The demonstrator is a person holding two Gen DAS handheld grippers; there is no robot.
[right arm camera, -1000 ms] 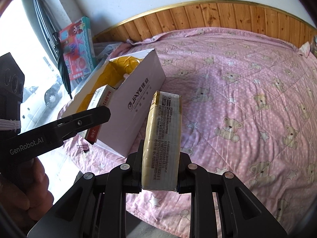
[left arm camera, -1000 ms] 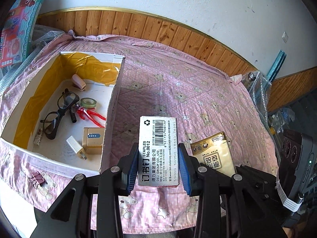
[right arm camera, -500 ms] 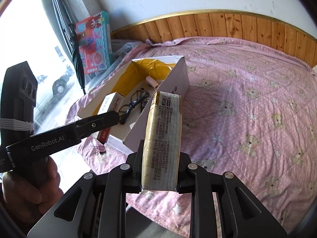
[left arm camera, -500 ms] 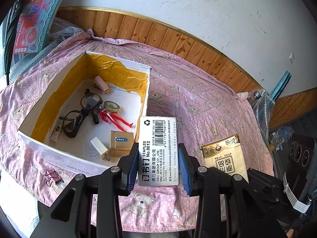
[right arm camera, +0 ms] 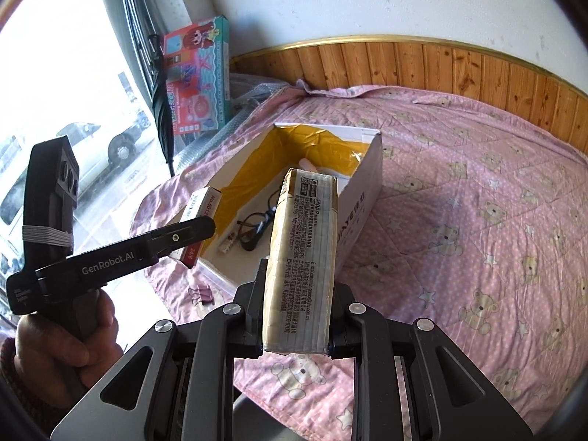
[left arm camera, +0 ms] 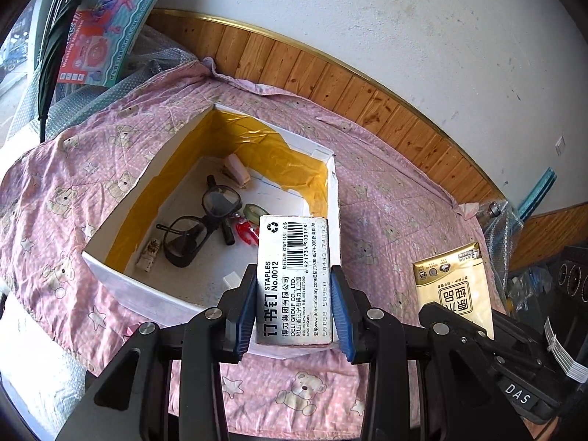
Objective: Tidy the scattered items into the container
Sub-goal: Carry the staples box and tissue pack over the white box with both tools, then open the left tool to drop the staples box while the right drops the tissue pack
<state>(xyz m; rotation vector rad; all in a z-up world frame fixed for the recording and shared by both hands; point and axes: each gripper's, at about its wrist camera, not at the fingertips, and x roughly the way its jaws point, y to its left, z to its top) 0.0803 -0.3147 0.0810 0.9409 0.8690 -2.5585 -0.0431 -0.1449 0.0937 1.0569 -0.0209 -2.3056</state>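
Surface: pink bear-print quilt (right arm camera: 477, 220) lying over the work surface, meeting wood wainscot (right arm camera: 441, 66) under a white wall.

Container: white cardboard box (left arm camera: 332, 198), yellow-lined, sitting open on the quilt and holding glasses (left arm camera: 205, 220).

Left gripper (left arm camera: 294, 308): clamping a grey staples box (left arm camera: 294, 279), holding it over the box's near corner.

Right gripper (right arm camera: 296, 316): gripping a gold tissue pack (right arm camera: 301, 264) on edge, just short of the box.

Pink binder clip (right arm camera: 200, 294): lying on the quilt beside the box.
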